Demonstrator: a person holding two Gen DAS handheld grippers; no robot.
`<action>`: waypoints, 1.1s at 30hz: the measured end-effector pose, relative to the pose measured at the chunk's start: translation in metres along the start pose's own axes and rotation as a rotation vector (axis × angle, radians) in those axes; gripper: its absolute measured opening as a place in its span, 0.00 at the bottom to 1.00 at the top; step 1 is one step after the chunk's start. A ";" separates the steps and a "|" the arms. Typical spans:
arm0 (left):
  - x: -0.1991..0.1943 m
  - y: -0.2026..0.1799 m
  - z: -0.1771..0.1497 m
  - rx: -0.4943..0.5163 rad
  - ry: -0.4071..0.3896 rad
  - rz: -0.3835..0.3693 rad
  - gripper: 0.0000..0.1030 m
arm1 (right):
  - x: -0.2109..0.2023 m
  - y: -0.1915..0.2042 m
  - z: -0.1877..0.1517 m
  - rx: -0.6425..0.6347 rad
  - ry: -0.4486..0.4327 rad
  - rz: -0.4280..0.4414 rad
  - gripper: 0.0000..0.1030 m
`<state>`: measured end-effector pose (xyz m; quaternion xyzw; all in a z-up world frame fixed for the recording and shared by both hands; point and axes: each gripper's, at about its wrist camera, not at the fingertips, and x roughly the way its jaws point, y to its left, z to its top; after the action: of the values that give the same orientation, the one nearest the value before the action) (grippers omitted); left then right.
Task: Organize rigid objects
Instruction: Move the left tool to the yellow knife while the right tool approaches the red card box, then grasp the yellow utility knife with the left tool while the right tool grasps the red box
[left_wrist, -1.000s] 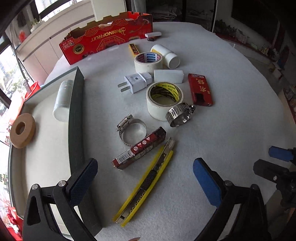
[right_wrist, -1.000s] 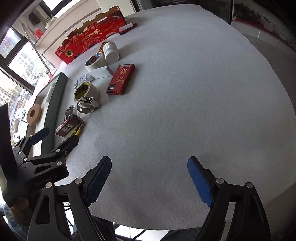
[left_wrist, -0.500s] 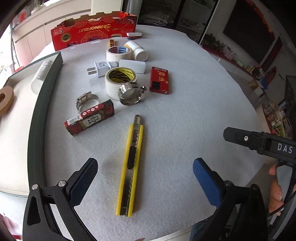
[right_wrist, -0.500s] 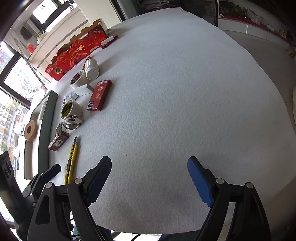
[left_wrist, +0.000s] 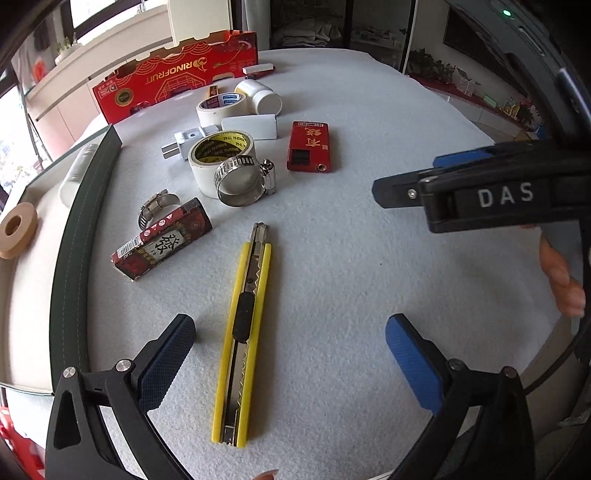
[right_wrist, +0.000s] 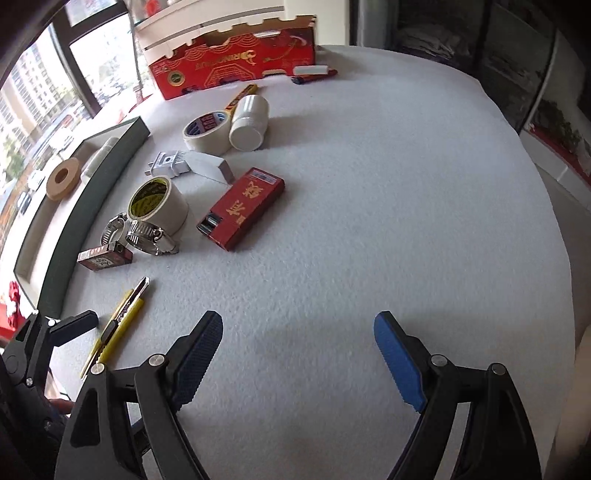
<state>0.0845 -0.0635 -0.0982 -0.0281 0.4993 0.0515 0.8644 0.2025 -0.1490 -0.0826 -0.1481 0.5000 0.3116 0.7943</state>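
My left gripper (left_wrist: 291, 354) stands open above the white table, its blue pads on either side of a yellow utility knife (left_wrist: 242, 328) that lies lengthwise between them, untouched. Beyond the knife lie a dark red card box (left_wrist: 162, 243), two metal hose clamps (left_wrist: 242, 181), a yellow-cored tape roll (left_wrist: 218, 155), a red flat box (left_wrist: 309, 146) and a white plug (left_wrist: 184, 142). My right gripper (right_wrist: 299, 354) is open over bare felt, nothing between its fingers; the same knife (right_wrist: 118, 325) lies to its left.
A green-rimmed tray (left_wrist: 74, 229) at the left holds a tan tape ring (left_wrist: 16, 229) and a white cylinder (left_wrist: 75, 173). A red cardboard carton (left_wrist: 177, 74), a blue-labelled tape roll (left_wrist: 221, 107) and a white bottle (left_wrist: 264, 98) sit at the back. The right gripper's body (left_wrist: 480, 192) hangs at right.
The left gripper swung right and closer over the knife, which now lies between its pads. The right gripper rolled and moved toward the objects, so the red box and tapes appear nearer.
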 end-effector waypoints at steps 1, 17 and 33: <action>0.001 0.000 0.001 0.000 -0.005 0.000 1.00 | 0.007 0.006 0.007 -0.076 0.001 -0.001 0.83; 0.002 -0.001 0.005 -0.040 -0.035 0.023 1.00 | 0.049 0.045 0.065 -0.443 0.007 0.132 0.74; 0.003 0.000 0.005 -0.058 -0.049 0.034 1.00 | -0.027 -0.036 -0.071 0.241 0.086 -0.144 0.87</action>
<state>0.0903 -0.0630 -0.0985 -0.0432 0.4768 0.0814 0.8742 0.1673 -0.2247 -0.0935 -0.1003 0.5554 0.1848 0.8045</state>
